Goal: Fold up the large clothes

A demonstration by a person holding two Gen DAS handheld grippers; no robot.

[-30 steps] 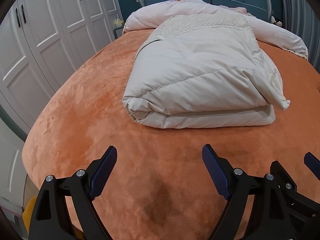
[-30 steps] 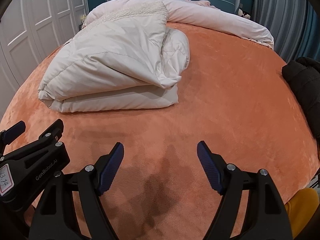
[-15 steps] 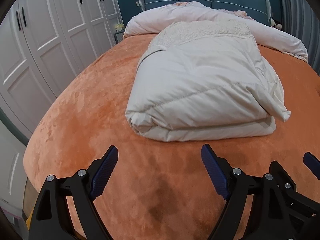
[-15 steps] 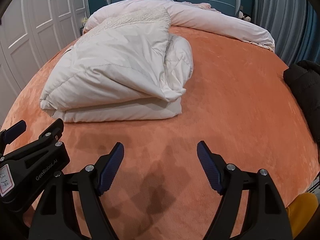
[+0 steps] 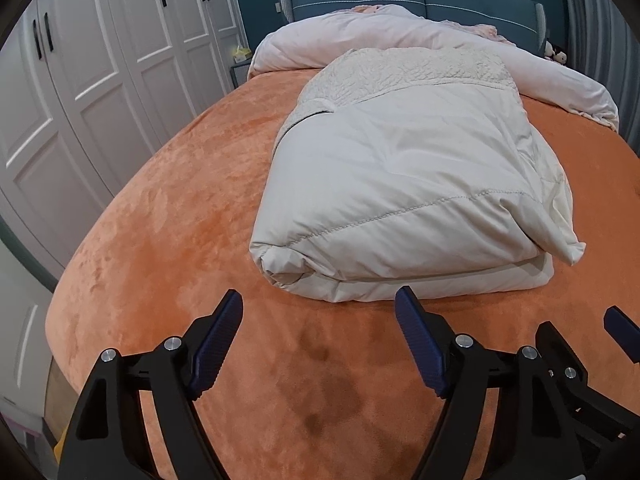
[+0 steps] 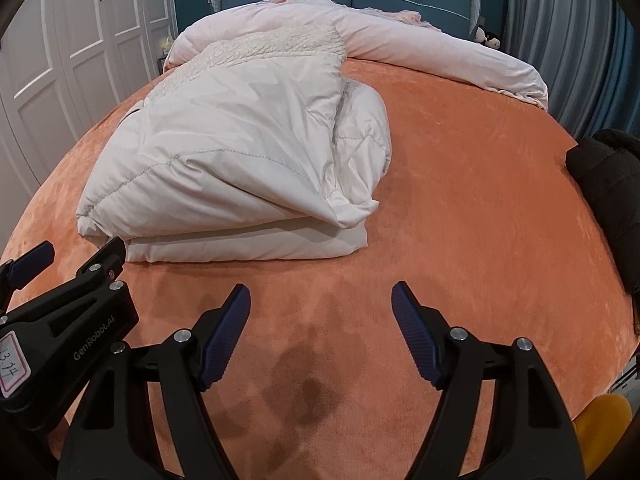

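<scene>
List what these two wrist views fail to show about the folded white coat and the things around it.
- White coat: its underside and inner layers, hidden by its own top fold in both views.
- Black garment: cut off by the right wrist view's edge; type unclear.
- Small toy by the headboard: too small to identify.
- Label on the left claw: cut off.

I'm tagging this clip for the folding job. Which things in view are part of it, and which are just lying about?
Part of the job:
cream puffer coat, folded on the orange bedspread
left gripper, open
right gripper, open

Just lying about:
pink duvet
black jacket
white wardrobe
</scene>
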